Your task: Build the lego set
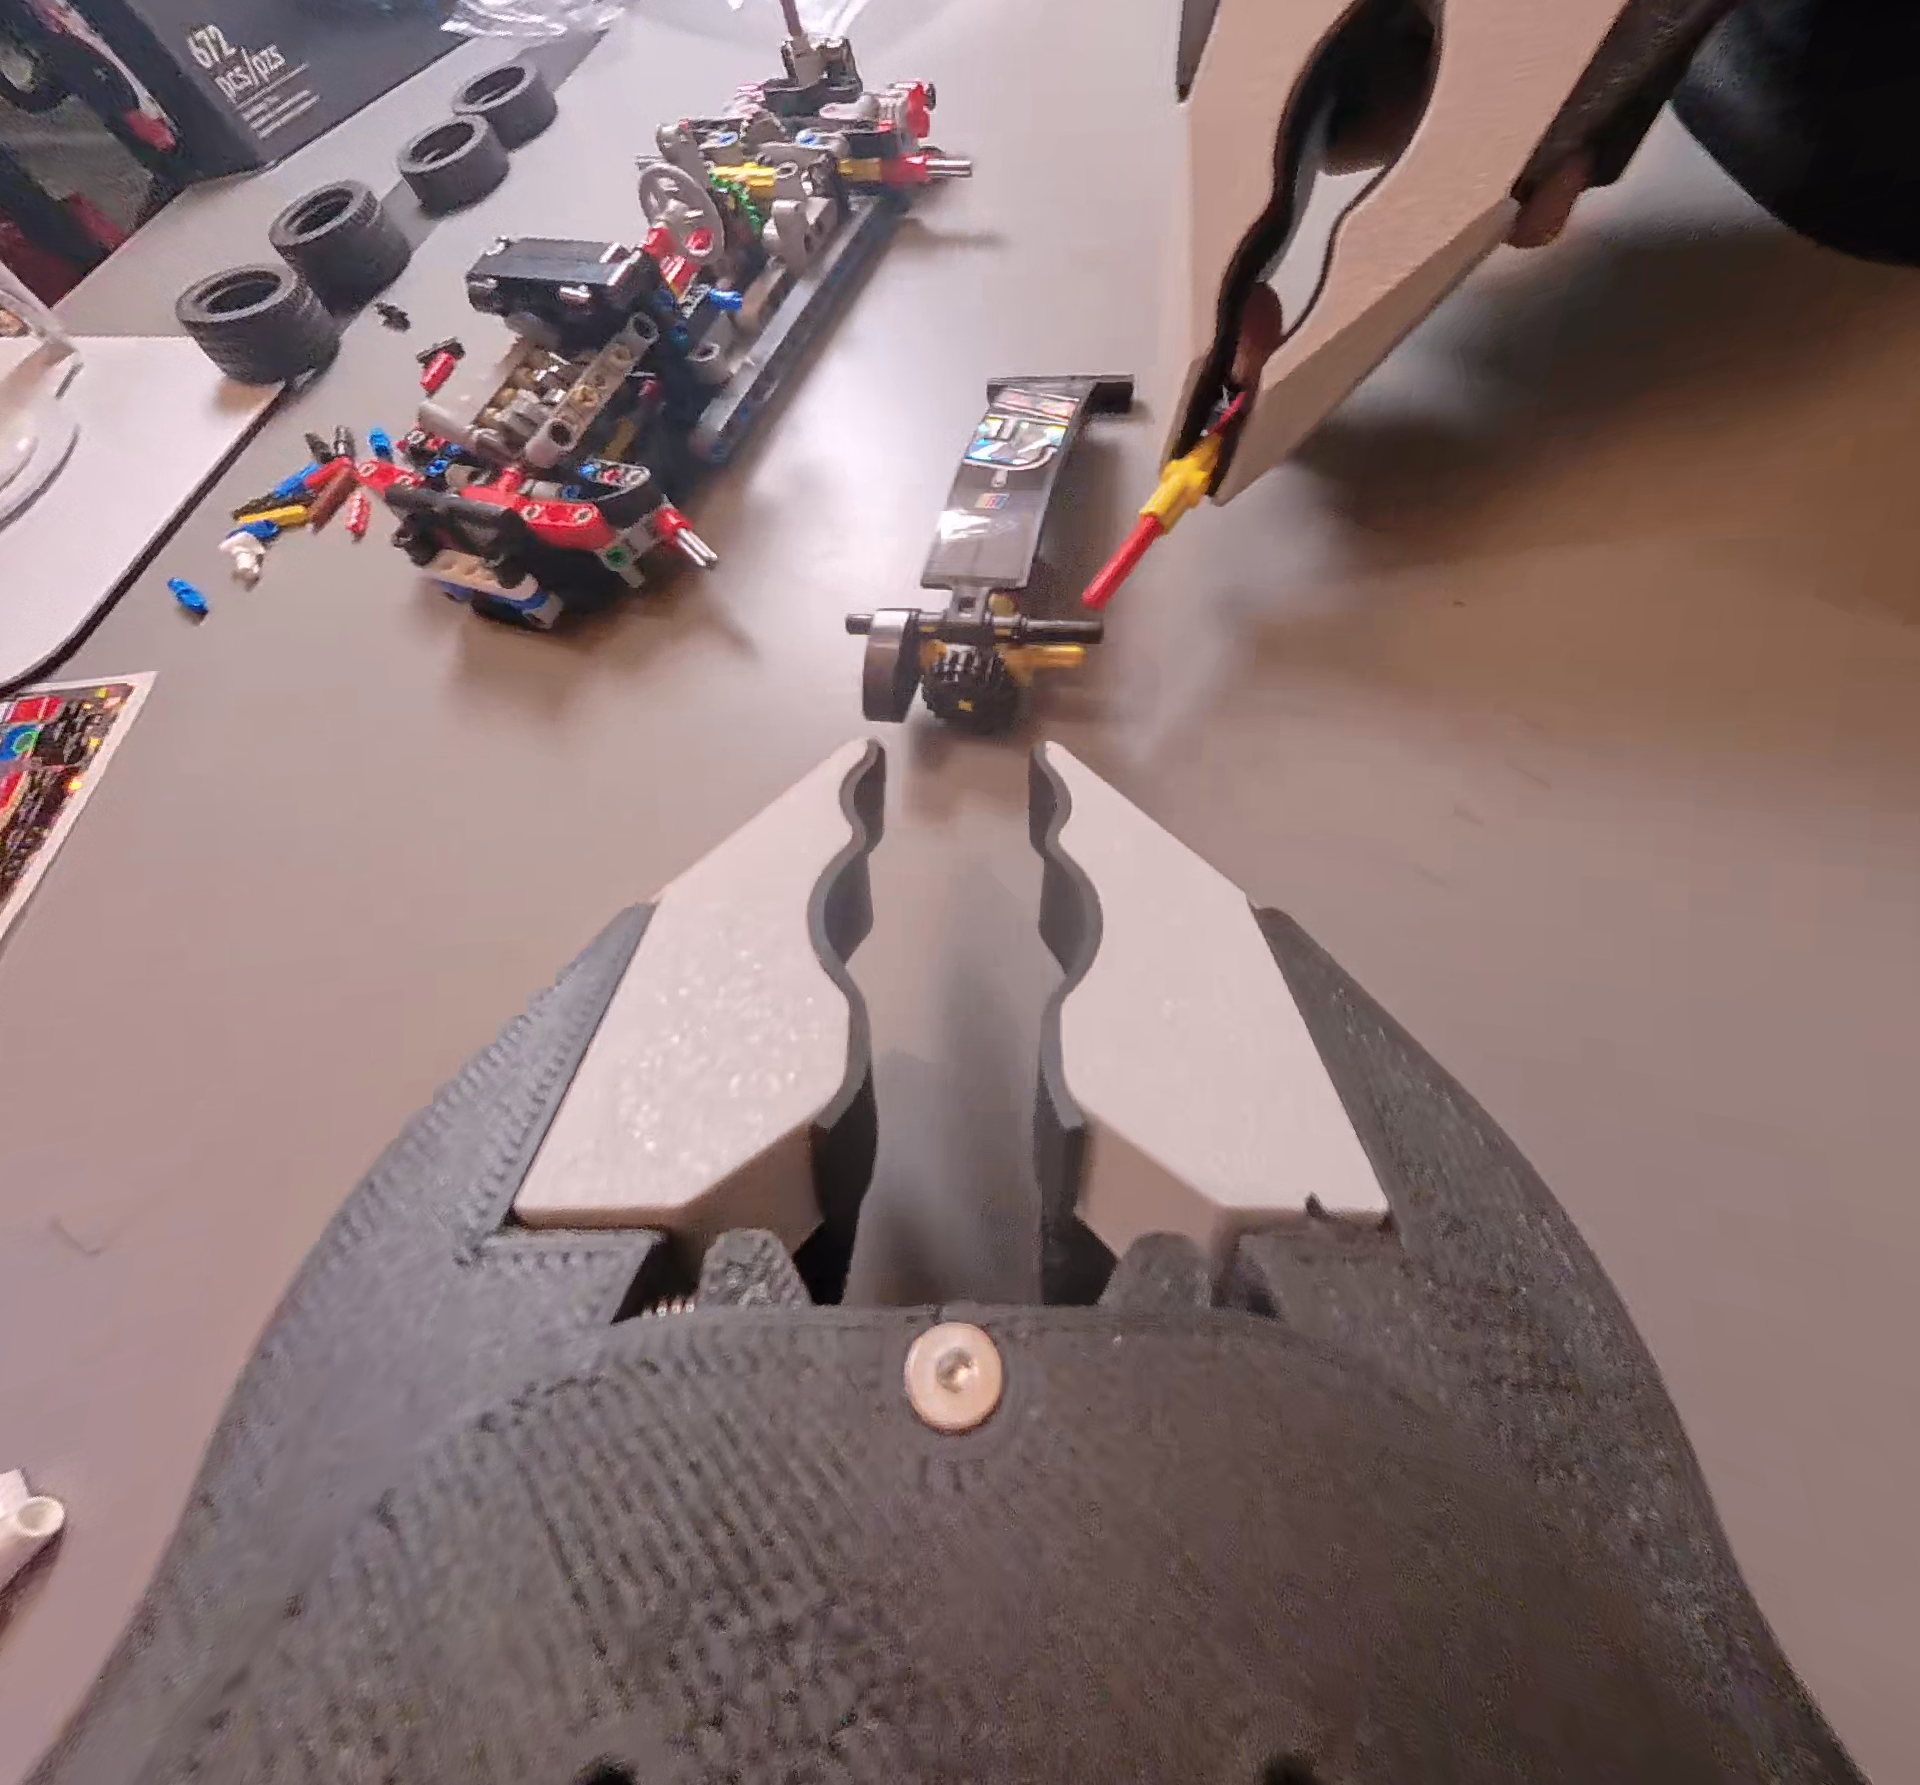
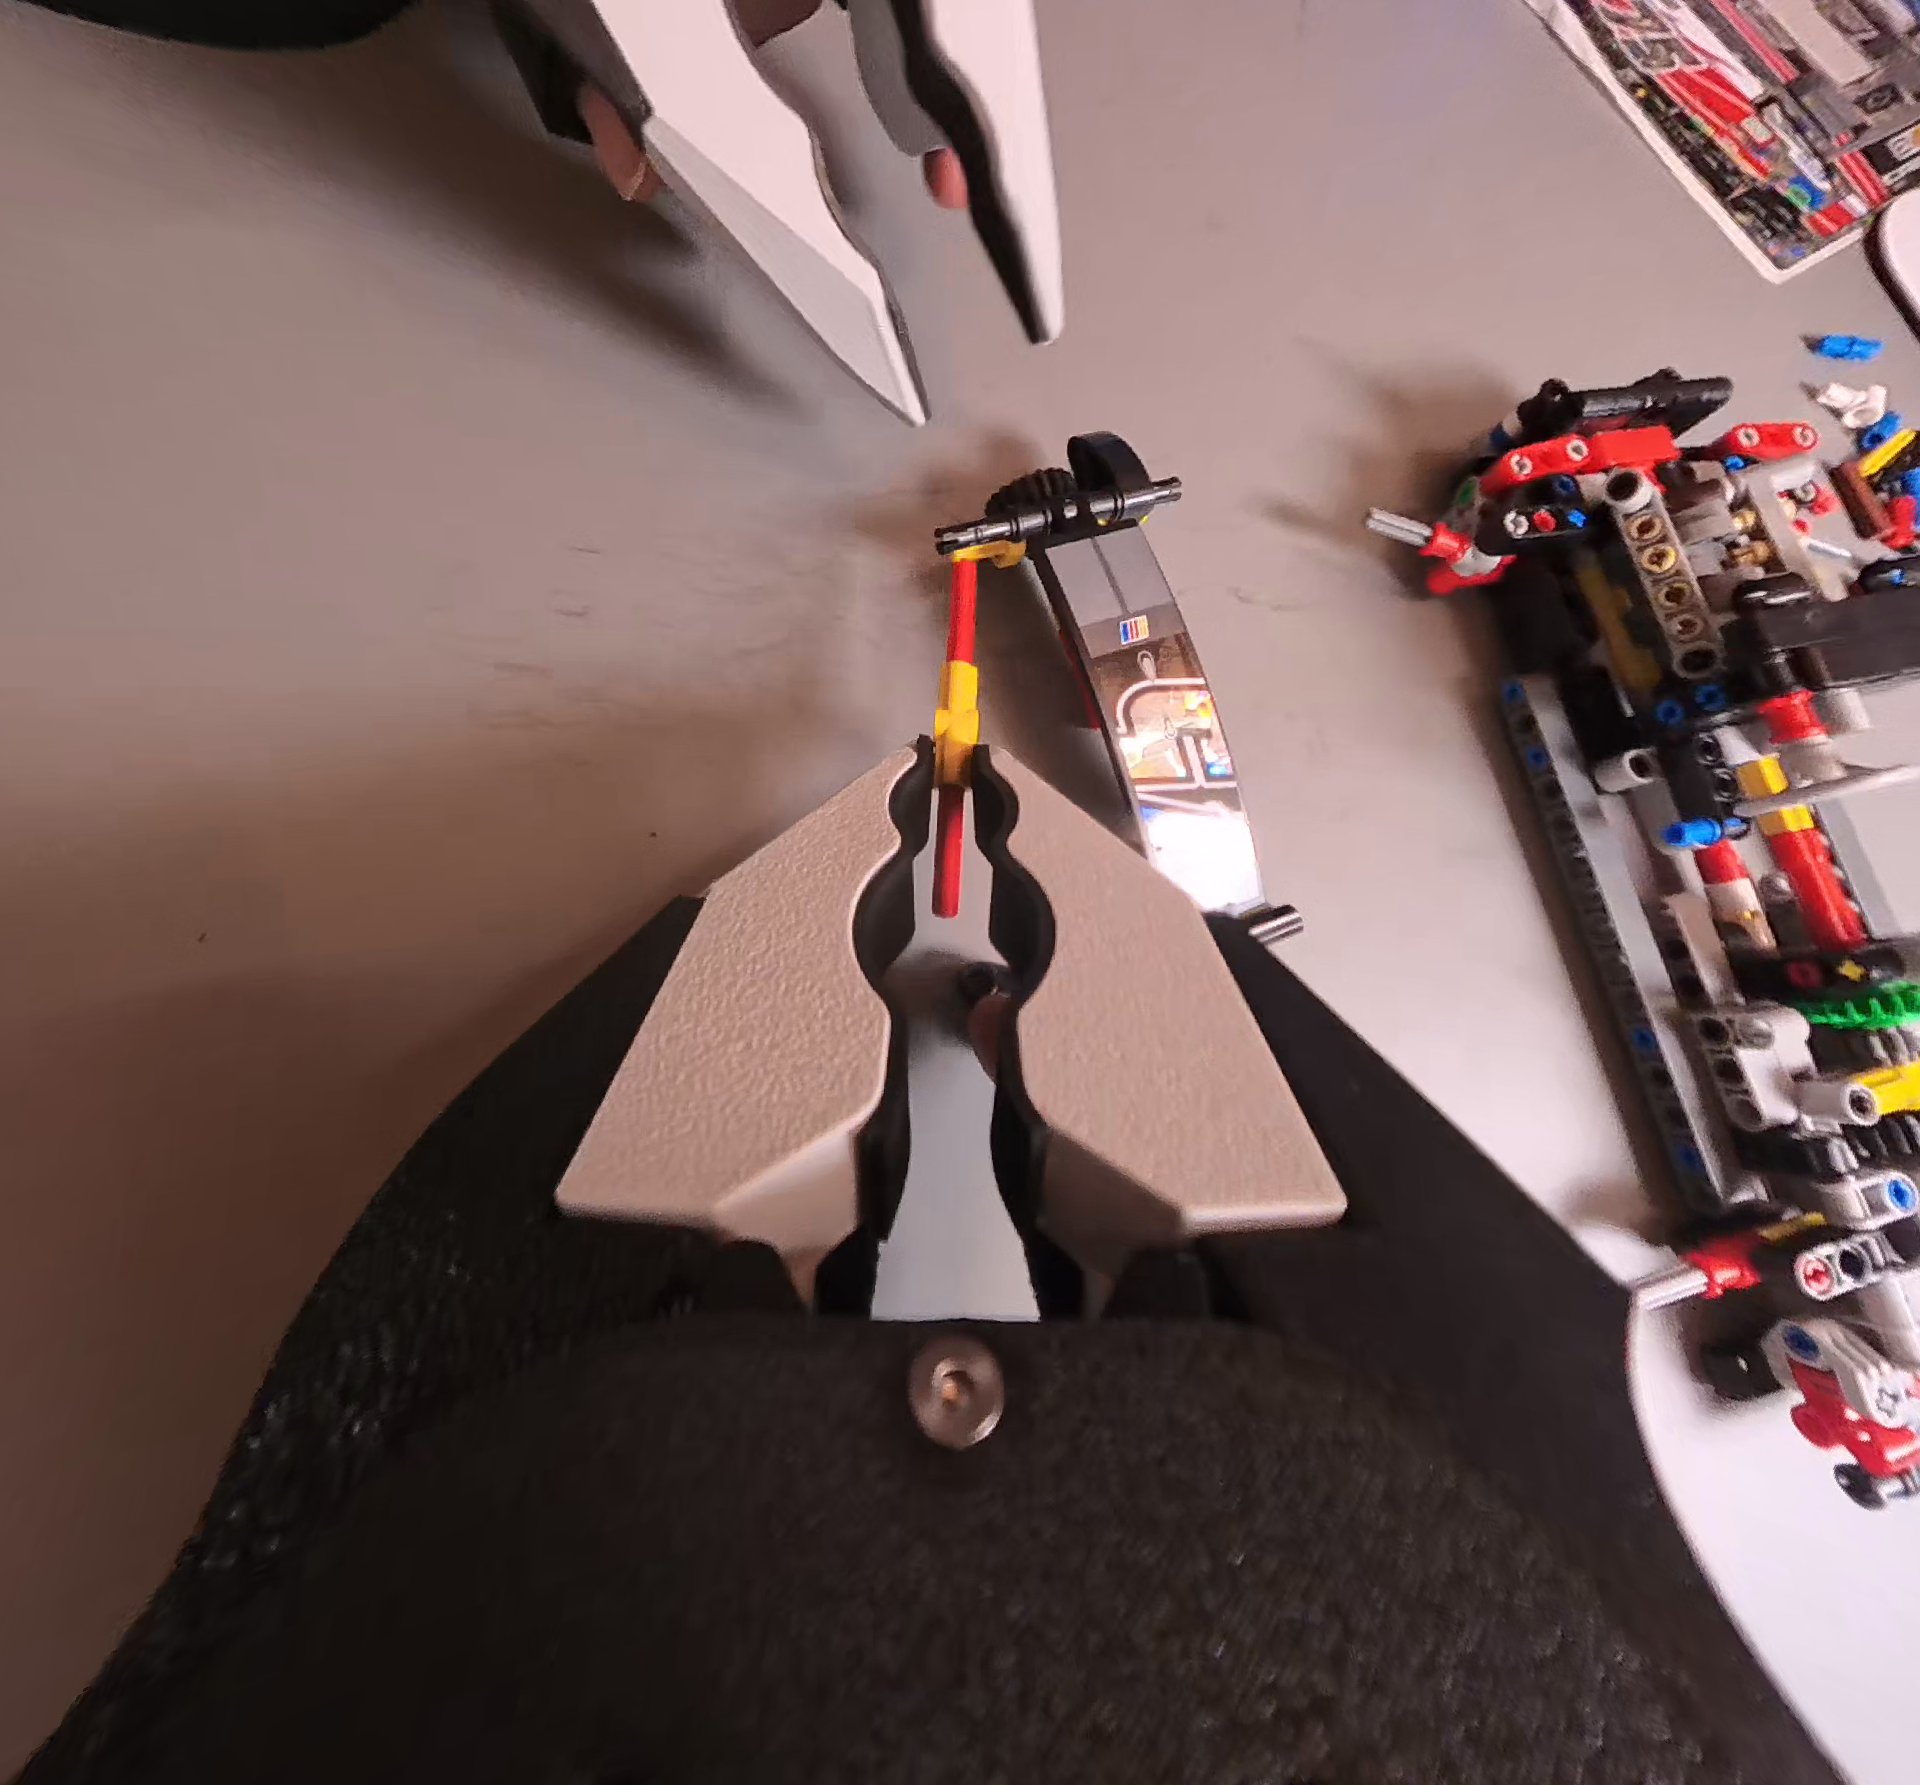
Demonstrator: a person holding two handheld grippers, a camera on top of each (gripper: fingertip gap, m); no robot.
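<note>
1. The build looks partway done, as a judgement. A long chassis packed with gears, beams and pins lies at the centre left of the left wrist view, with no wheels on it.
2. Four black tyres stand loose in a row at the upper left of that view, beside the set's box. A scatter of small loose pins lies left of the chassis, so plenty is left to fit.
3. A small sub-assembly, a black stickered panel with a cross axle and a gear at its near end, lies on the table in mid-frame, apart from the chassis.
4. The right gripper has its fingers clenched on a red axle with a yellow connector; the axle's far tip points at the sub-assembly's yellow end, touching or nearly so.
5. The left gripper is released, fingers parted and empty, tips just short of the sub-assembly's gear.
6. An instruction booklet lies at the upper right of the right wrist view.
</note>
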